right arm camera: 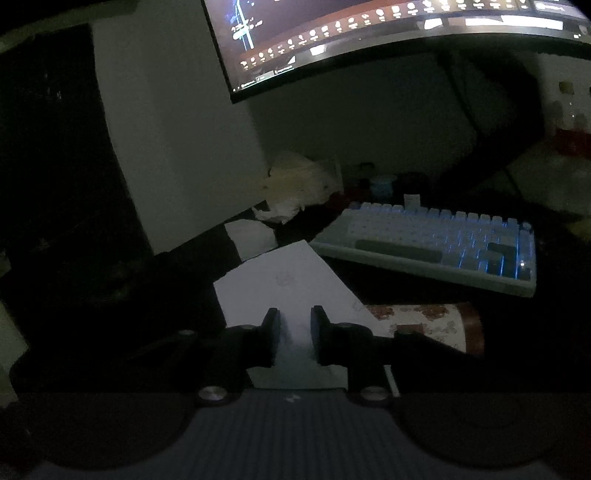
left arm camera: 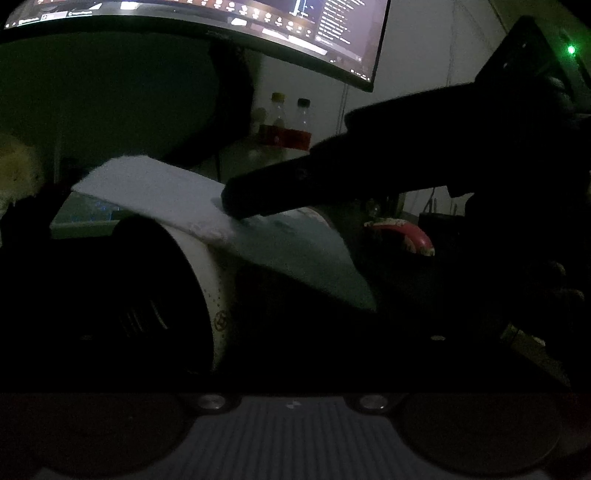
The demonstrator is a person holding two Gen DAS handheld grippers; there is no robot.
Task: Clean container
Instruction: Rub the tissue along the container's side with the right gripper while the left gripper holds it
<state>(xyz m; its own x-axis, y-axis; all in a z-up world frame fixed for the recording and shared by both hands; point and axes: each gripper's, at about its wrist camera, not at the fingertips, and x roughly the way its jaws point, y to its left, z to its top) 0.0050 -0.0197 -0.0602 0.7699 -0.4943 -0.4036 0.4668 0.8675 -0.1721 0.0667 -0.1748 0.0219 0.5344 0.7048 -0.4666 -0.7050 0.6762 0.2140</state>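
A curved monitor fills the top of both views, with a backlit keyboard at right centre. The patterned container lies on its side, lower right. The right gripper, nearly closed, pinches a white sheet. The left gripper's opening cannot be told; darkness hides its fingers.

A dark worktop carried a backlit keyboard, white paper scraps, a crumpled yellowish bag and two bottles.
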